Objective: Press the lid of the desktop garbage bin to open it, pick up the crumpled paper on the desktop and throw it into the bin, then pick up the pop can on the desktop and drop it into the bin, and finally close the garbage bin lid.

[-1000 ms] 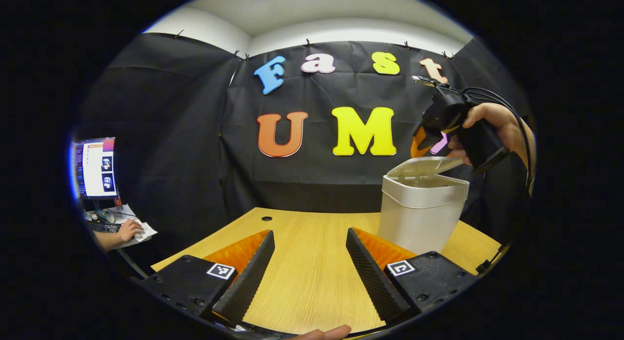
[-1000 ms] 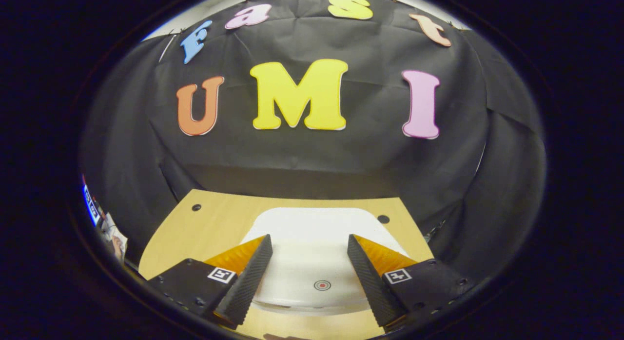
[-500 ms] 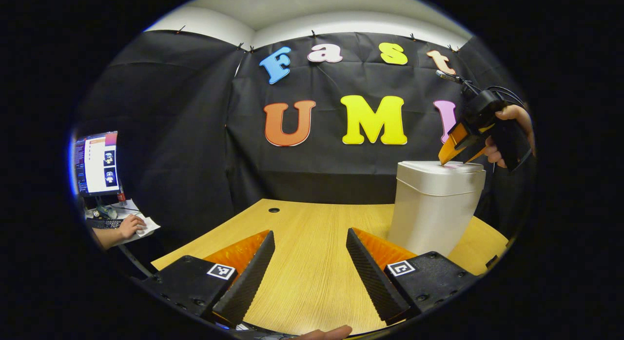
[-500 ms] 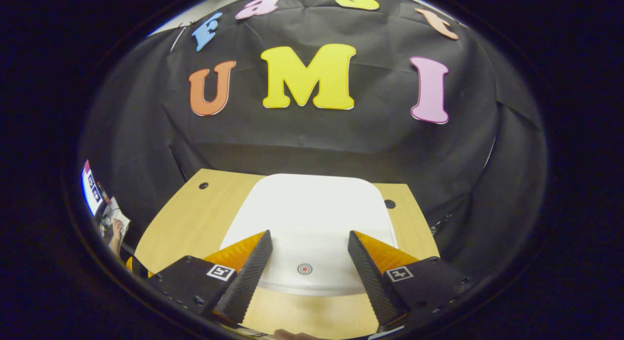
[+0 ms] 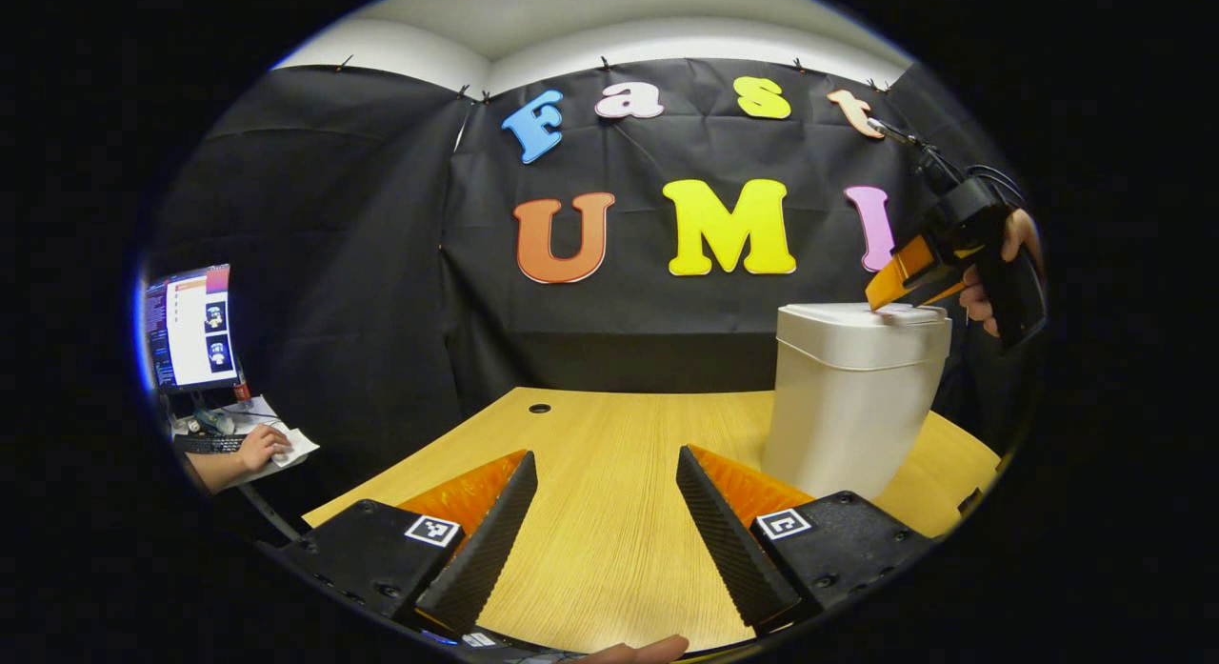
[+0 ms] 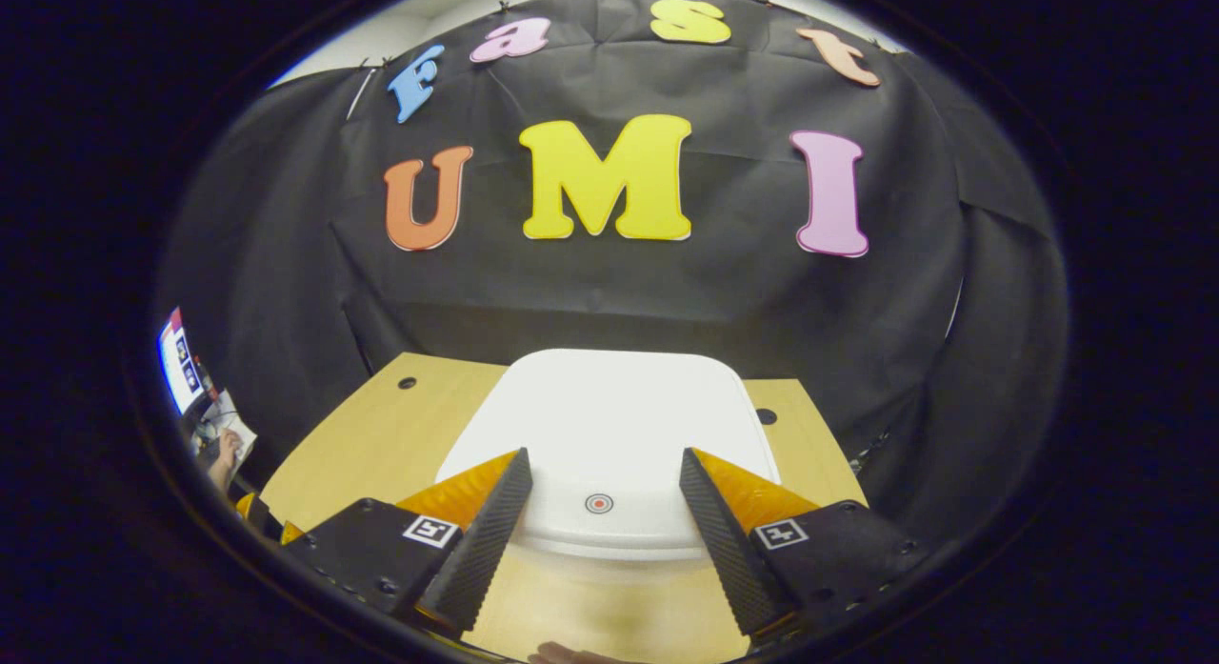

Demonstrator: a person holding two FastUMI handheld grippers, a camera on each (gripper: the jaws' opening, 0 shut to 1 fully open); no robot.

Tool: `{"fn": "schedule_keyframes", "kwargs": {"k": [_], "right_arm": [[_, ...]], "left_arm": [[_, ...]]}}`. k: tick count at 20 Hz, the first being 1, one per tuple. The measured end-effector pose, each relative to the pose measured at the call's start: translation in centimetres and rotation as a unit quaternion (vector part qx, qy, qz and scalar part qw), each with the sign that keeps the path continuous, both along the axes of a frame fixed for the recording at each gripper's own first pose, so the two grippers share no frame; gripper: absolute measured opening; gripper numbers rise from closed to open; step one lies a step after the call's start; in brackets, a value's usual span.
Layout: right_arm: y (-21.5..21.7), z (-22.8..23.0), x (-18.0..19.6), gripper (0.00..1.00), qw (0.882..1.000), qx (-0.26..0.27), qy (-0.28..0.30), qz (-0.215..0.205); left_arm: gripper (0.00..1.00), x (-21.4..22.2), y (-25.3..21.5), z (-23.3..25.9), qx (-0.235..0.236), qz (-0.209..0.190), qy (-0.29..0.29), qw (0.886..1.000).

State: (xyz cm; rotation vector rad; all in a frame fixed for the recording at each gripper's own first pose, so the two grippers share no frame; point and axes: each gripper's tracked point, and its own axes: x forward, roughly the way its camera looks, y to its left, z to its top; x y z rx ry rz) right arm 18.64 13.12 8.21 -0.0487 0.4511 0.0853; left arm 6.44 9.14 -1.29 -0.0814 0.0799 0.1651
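Note:
The white desktop bin [image 5: 852, 397] stands on the wooden desk [image 5: 609, 512] at the right of the left gripper view, its lid [image 5: 857, 313] flat and closed. In the right gripper view the lid [image 6: 609, 426] lies just under my right gripper [image 6: 602, 469], which is open, and a small red dot [image 6: 598, 503] marks the lid's near edge between the fingers. From the left gripper view, the right gripper [image 5: 881, 300] tilts down with its tips at the lid's right side. My left gripper [image 5: 605, 469] hovers open over bare desk, left of the bin.
A person's hand [image 5: 257, 447] rests on a mouse by a monitor [image 5: 189, 326] outside the booth at the left. The desk has a cable hole [image 5: 540, 409] at the back. Black cloth walls close the back and sides.
The bin lid went from tilted up to flat and closed under my right gripper. The right gripper has since drawn back slightly toward the lid's near edge. My left gripper barely moved.

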Motion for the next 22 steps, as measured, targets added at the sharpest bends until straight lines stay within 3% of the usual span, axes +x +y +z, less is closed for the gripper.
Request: {"fn": "schedule_keyframes", "kwargs": {"k": [7, 16, 22], "right_arm": [[0.2, -0.7, -0.2, 0.99, 0.998, -0.007, -0.054, 0.007], [0.1, -0.5, -0.2, 0.98, 0.991, 0.035, -0.126, 0.027], [-0.7, -0.1, -4.5, 0.96, 0.982, 0.050, -0.175, 0.056]], "left_arm": [[0.97, -0.8, 0.9, 0.9, 0.019, 0.015, -0.001, 1.000], [0.97, -1.2, -1.9, 2.1, 0.027, -0.012, -0.009, 1.000], [0.96, -1.6, -1.4, 2.1, 0.013, -0.006, -0.020, 1.000]]}}
